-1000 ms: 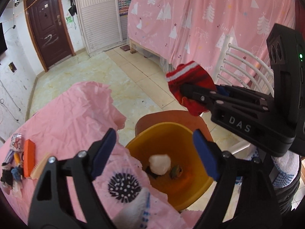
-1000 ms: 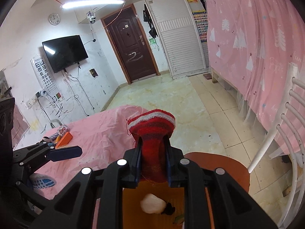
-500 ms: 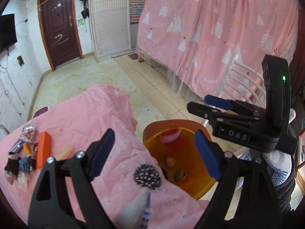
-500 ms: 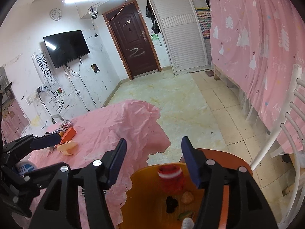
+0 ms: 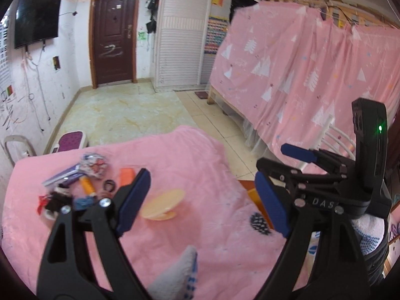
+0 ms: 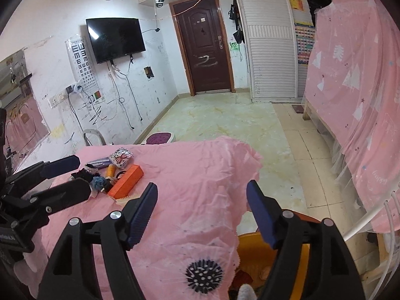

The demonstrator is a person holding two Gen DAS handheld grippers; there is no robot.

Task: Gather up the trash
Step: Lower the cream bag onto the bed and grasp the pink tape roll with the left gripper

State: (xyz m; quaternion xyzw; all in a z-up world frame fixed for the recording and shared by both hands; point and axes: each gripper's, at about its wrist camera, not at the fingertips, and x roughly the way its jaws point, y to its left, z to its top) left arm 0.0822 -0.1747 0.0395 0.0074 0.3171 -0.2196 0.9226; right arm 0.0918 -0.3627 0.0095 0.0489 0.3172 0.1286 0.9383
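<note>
Down at the bottom right of my right wrist view sits the orange bin (image 6: 252, 250), so I'd say I'm between drops. My right gripper (image 6: 202, 215) has just been opening, nothing between the jaws; my left gripper (image 5: 200, 202) is wide and empty too. Next up is probably the trash pile (image 6: 110, 175) at middle left on the pink tablecloth (image 6: 195, 175), so line up over one piece.
</note>
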